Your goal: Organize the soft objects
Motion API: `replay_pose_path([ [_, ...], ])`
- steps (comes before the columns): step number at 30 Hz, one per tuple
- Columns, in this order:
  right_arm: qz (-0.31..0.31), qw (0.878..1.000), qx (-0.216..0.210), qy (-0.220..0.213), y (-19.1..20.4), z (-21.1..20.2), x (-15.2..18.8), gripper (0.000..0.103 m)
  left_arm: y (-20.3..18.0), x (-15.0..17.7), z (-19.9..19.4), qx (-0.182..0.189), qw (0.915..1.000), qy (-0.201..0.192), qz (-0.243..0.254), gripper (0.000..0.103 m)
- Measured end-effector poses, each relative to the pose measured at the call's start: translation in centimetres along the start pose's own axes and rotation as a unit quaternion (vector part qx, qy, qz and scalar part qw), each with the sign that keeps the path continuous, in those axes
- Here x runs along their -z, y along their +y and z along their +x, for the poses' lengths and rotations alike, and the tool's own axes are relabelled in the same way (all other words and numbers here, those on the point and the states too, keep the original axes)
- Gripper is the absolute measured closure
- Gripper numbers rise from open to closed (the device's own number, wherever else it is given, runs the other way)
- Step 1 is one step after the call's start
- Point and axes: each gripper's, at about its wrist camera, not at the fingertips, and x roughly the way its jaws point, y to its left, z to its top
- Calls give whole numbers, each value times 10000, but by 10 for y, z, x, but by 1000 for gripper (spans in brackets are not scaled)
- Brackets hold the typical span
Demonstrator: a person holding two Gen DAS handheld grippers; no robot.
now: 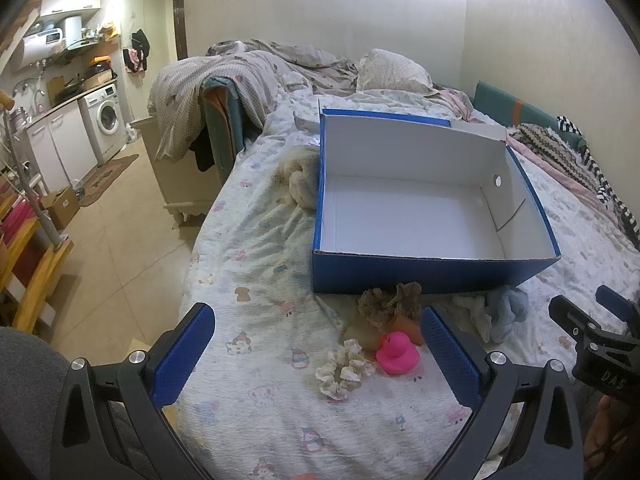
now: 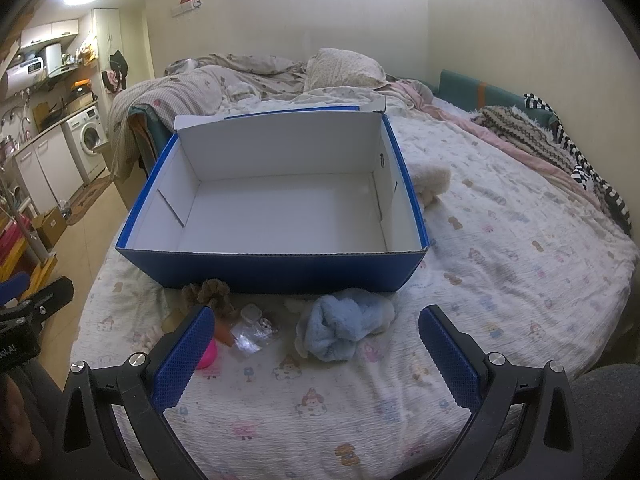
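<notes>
An open blue box (image 1: 432, 276) with a white, empty inside stands on the bed; it also shows in the right wrist view (image 2: 280, 276). In front of it lie a pink duck (image 1: 397, 353), a cream scrunchie (image 1: 345, 369), a brown scrunchie (image 1: 390, 300) and a light blue fluffy cloth (image 2: 340, 328). A clear packet (image 2: 254, 330) lies by the brown scrunchie (image 2: 210, 294). My left gripper (image 1: 316, 352) is open, just short of the duck and cream scrunchie. My right gripper (image 2: 316, 352) is open, just short of the blue cloth.
A cream plush (image 1: 300, 180) lies beside the box. Rumpled blankets and a pillow (image 1: 390, 70) fill the far bed. Striped and knitted clothes (image 2: 560, 148) lie along the right wall. The bed's left edge drops to a tiled floor (image 1: 120, 240) with a kitchen beyond.
</notes>
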Motion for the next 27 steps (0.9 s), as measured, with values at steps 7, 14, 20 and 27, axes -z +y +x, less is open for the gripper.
replay_pose_path([
  [7, 2, 10000, -2, -1, 0, 0, 0, 0, 1, 0, 0, -9, 10000, 14, -31, 0],
  [14, 2, 10000, -1, -3, 0, 0, 0, 0, 1, -1, 0, -36, 10000, 14, -24, 0],
  [20, 0, 10000, -3, 5, 0, 0, 0, 0, 1, -2, -1, -42, 10000, 11, -28, 0],
  [27, -7, 10000, 1, 20, 0, 0, 0, 0, 2, -2, 0, -37, 10000, 11, -25, 0],
])
